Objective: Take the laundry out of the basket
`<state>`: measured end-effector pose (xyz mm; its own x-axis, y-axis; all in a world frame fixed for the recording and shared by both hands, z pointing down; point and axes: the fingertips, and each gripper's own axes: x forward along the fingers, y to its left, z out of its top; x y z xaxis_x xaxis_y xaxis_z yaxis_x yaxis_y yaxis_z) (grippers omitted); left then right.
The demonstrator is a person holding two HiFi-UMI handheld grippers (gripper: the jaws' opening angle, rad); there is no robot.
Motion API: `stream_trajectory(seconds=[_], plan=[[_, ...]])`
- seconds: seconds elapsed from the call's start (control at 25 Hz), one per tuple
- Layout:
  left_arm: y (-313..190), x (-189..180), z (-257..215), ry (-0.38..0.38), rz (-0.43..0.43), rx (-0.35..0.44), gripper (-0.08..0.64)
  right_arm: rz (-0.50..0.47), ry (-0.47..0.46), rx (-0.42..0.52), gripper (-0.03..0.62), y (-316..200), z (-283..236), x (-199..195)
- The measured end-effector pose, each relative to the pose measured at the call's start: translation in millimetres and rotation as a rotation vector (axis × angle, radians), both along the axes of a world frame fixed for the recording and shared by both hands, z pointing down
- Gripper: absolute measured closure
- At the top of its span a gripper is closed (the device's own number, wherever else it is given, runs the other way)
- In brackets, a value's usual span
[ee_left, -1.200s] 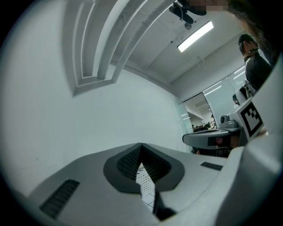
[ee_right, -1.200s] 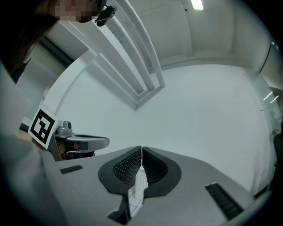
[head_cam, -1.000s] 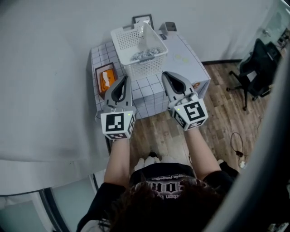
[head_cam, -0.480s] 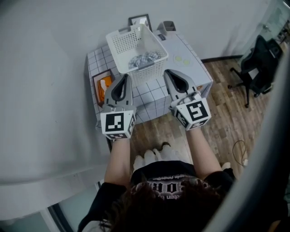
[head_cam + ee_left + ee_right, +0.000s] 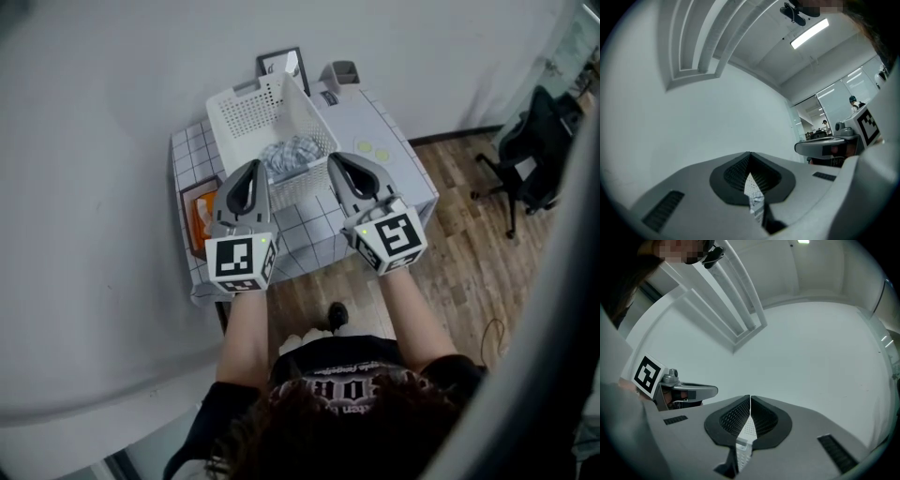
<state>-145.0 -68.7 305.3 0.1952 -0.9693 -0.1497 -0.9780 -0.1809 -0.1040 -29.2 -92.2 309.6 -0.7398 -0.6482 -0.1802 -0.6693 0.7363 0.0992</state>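
**Laundry** [image 5: 292, 152]: a small crumpled heap of grey-white patterned cloth. It lies on the floor of the basket [image 5: 246, 114], towards its near side.
- Handling (judged): light, soft and limp. It will likely drape and trail when lifted. It is not fragile, though a fold could catch on the basket's perforated wall.
- Hold (judged): pinch a raised fold at the top of the heap, deep enough that the cloth does not slip free.

**Basket**: white perforated plastic, standing on the table [image 5: 309, 234]. It looks light and may shift or lift with the cloth.

**Left gripper** [image 5: 251, 169]: jaws clenched and empty, near the basket's near-left corner.

**Right gripper** [image 5: 337, 161]: jaws pressed together and empty, near the near-right corner.

**Change since the earlier frame:**
- Both grippers were short of the basket, at the table's front edge. They now flank the basket's near side.
- The jaws are unchanged.
- The laundry is untouched.
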Motion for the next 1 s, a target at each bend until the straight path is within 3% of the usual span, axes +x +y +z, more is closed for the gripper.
stream_trajectory(seconds=[0.48, 0.72, 1.0], plan=[[-72, 0, -8, -0.008, -0.045, 0.003, 0.560, -0.057, -0.010, -0.012, 0.563, -75, -3, -1], [-89, -4, -5, 0.018, -0.042, -0.007, 0.560, -0.058, -0.002, -0.071, 0.563, -93, 2, 1], [-110, -11, -8, -0.006, -0.034, -0.014, 0.561, -0.064, -0.022, -0.028, 0.563, -115, -4, -1]])
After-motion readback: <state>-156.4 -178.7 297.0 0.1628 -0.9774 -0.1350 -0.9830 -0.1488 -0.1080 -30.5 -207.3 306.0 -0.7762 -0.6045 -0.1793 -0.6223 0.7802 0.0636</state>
